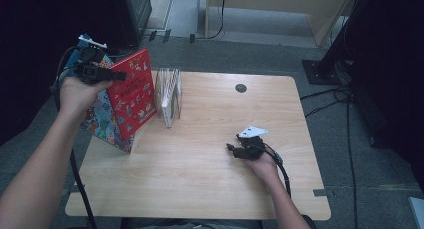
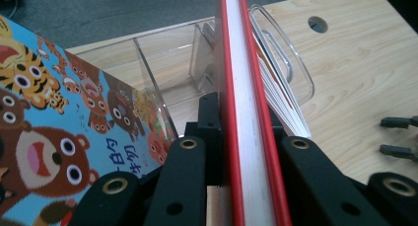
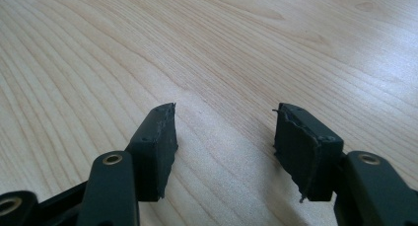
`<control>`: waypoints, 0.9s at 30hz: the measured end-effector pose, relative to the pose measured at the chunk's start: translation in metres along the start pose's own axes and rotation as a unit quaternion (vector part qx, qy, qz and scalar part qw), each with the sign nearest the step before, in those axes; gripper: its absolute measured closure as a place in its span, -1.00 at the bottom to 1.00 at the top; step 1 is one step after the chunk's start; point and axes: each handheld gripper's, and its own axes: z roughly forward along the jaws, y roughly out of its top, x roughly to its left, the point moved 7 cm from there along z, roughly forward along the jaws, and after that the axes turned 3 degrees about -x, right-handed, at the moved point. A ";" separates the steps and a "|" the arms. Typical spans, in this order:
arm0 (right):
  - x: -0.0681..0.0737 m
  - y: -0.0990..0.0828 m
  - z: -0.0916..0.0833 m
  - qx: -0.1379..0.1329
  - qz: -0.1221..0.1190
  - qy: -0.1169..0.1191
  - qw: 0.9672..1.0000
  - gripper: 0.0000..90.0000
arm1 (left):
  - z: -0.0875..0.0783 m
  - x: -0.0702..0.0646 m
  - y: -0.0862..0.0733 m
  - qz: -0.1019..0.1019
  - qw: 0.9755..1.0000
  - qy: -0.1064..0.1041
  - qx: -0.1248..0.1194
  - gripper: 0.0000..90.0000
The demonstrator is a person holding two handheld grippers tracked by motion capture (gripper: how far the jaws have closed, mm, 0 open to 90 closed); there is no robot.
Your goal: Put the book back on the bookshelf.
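Observation:
My left gripper [image 1: 120, 76] is raised at the table's left edge, shut on a red picture book [image 1: 131, 91] that it holds upright. In the left gripper view the red book's [image 2: 246, 78] page edge runs straight up between the jaws. A blue animal picture book [image 1: 102, 121] leans just behind and below it, and its cover [image 2: 59, 137] lies at the left of that view. A clear acrylic book rack [image 1: 169, 94] stands right beside the red book, with thin white booklets [image 2: 281, 102] in it. My right gripper [image 1: 231, 150] rests on the table's right half, open with nothing in it [image 3: 224, 137].
The wooden table [image 1: 210, 179] has a round cable hole [image 1: 241, 88] near its far edge. Dark equipment, a stand base and cables sit on the floor beyond and to the right. The right gripper's fingertips [image 2: 397, 121] show at the right of the left gripper view.

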 end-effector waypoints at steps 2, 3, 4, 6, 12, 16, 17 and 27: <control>0.000 0.000 0.000 0.000 0.001 0.000 1.000 -0.08 | 0.004 0.001 -0.001 0.003 1.000 0.004 0.004 0.77; 0.000 0.000 0.000 0.000 0.001 0.000 1.000 -0.08 | 0.005 0.002 -0.002 0.002 1.000 0.007 0.005 0.77; 0.000 0.000 0.000 0.000 0.000 0.001 1.000 -0.08 | 0.005 0.002 -0.001 0.000 1.000 0.004 0.004 0.77; 0.000 0.000 0.000 0.000 0.000 0.000 1.000 -0.08 | 0.005 0.003 -0.002 -0.001 1.000 0.003 0.007 0.77; 0.000 0.000 0.000 0.000 -0.001 0.000 1.000 -0.08 | 0.004 0.004 -0.002 0.011 0.999 0.006 0.043 0.74; 0.000 0.000 0.000 0.000 0.000 0.000 1.000 -0.08 | 0.007 0.002 -0.002 0.012 0.997 -0.009 0.071 0.70; 0.000 0.000 0.000 0.000 0.000 0.000 1.000 -0.08 | 0.008 0.001 -0.002 0.022 0.997 0.002 0.078 0.71; 0.000 0.000 0.000 0.001 0.001 0.000 1.000 -0.08 | 0.019 0.002 -0.002 0.011 0.992 -0.008 0.124 0.71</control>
